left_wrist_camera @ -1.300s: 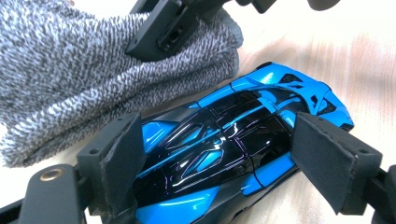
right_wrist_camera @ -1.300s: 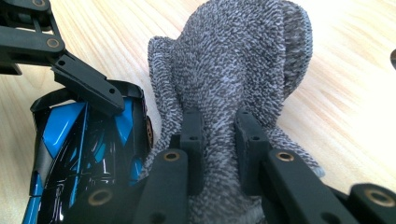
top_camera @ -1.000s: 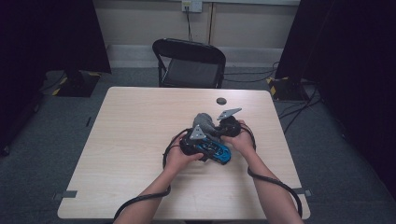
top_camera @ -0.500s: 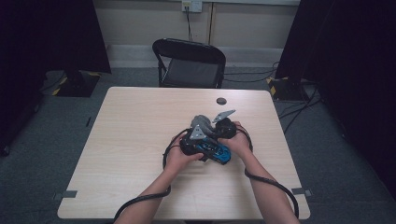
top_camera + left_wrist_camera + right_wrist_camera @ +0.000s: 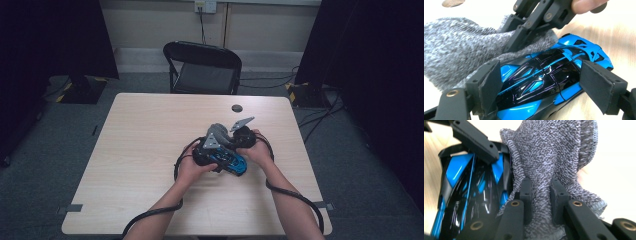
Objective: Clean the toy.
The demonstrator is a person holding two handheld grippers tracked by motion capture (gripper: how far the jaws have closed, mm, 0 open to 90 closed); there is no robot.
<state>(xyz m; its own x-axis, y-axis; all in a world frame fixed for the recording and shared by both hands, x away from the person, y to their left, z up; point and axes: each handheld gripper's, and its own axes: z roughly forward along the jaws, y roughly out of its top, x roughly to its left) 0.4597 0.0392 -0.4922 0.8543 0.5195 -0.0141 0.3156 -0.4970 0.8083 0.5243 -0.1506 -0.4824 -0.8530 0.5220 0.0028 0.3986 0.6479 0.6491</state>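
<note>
Nearest to you in the left gripper view, your left gripper (image 5: 541,85) straddles the blue toy car (image 5: 544,82) across its width; the left pad lies against the car's flank, while the right pad appears just beside the other flank, so you cannot tell whether that side bears on it. In the high view the car (image 5: 231,161) lies at the centre of the frame, on the wooden table (image 5: 140,150) between your two hands. Judge the car as light, rigid and slippery: its glossy blue-and-black shell is smooth and curved, with thin projecting edges that may be fragile, so take it by the flat flanks at mid-length, not by the nose or tail. Beside it, your right gripper (image 5: 541,192) has its jaws pressed nearly together, pinching a fold of the grey knitted cloth (image 5: 554,152). The cloth is soft, limp and coarse-looped; it will drape and bunch, and a pinch anywhere in a gathered fold should hold. It rests against the car's upper surface. Farther off, a small dark disc (image 5: 237,108) lies near the table's far edge, and a black folding chair (image 5: 202,67) stands behind it, upper centre.
</note>
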